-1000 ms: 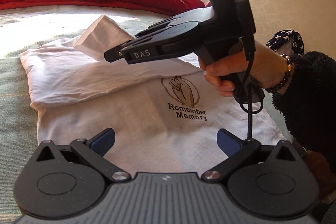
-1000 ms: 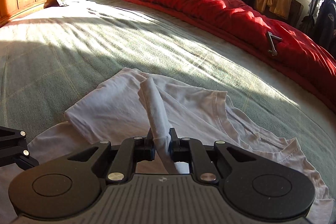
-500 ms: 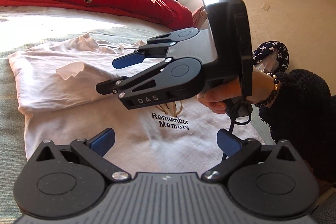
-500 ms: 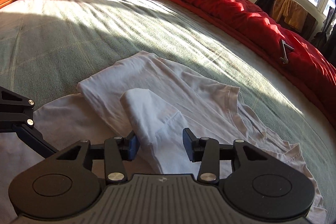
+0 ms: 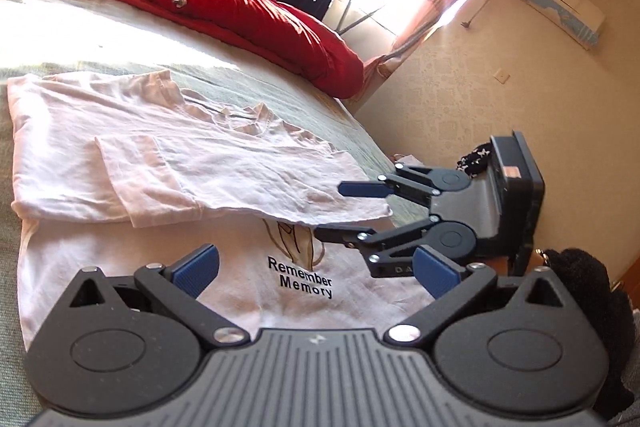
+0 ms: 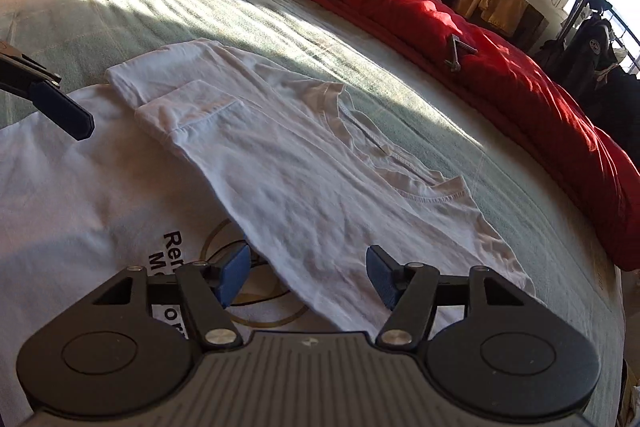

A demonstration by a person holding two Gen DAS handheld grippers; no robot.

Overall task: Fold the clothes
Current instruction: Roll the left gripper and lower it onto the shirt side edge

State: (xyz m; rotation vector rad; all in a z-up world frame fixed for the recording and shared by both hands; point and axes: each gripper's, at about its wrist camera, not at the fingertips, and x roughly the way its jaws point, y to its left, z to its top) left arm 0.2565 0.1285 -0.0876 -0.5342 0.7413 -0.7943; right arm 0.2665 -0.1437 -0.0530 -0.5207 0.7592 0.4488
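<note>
Freshly let go and lying flat across the green bed (image 5: 16,307): white T-shirt (image 5: 100,259), print side up, with one side panel folded in over the chest and half covering the "Remember Memory" logo (image 5: 300,277). Shows the short sleeve (image 6: 188,115), pinched upright a second ago, now turned back onto that folded panel and resting smooth, with its cuff edge straight. Seen pulling back toward the panel's lower end, right gripper (image 6: 304,271), with jaws opening and blue pads well apart; cloth visible between them in the wrist view but lying loose on the bed, not pinched. Hovering low over the near half of the shirt, left gripper (image 5: 316,267), fingers spread wide and empty, with the printed chest showing between them. Confirms, from the left wrist view, the right gripper (image 5: 332,211) at the edge of the folded panel, with a dark fuzzy cuff (image 5: 592,299) behind it. Probably marks the first side fold and sleeve tuck as finished. Leaves the near side still unfolded, and after it a fold along the length. Bunched along the far edge of the bed, red duvet (image 5: 240,7), well apart from the shirt.
</note>
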